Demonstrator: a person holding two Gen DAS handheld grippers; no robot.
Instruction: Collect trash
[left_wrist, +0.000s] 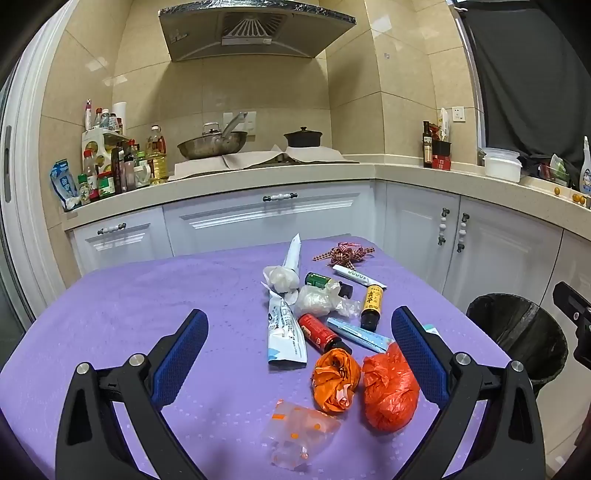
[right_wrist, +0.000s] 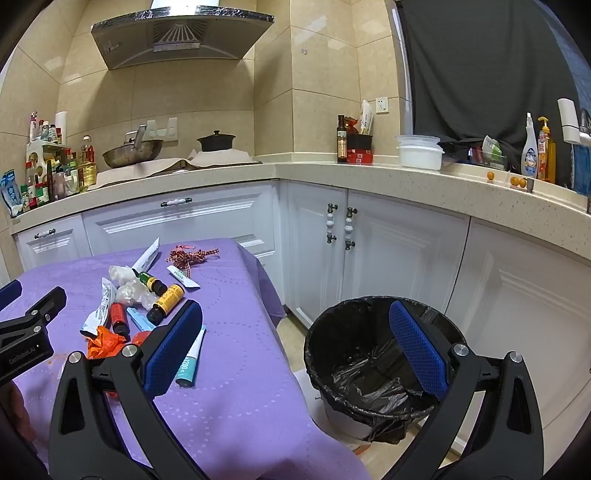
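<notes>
Nearest the lens, the left hand-held gripper (left_wrist: 299, 363) stood spread wide and empty above the purple table (left_wrist: 147, 306), its blue pads flanking the litter. Just beyond its tips lay the trash: a clear plastic wrapper (left_wrist: 299, 435) closest, then an orange bag (left_wrist: 336, 384) and a red bag (left_wrist: 389, 391) side by side, touching or nearly so. Farther from the red bag sat a red bottle (left_wrist: 319, 332), a white pouch (left_wrist: 284, 332), a brown bottle (left_wrist: 371, 306), crumpled plastic (left_wrist: 317, 301) and a checked ribbon (left_wrist: 343, 253) at the far edge. The right hand-held gripper (right_wrist: 295, 350) was equally spread, holding nothing, hanging between the table edge and the black-lined bin (right_wrist: 369, 369) on the floor beside the table. Nothing appeared collected; the bin looked empty. The step in hand seemed to be choosing a first piece. The next move likely called for lowering onto one bag and pinching its loose, crushable plastic firmly.
</notes>
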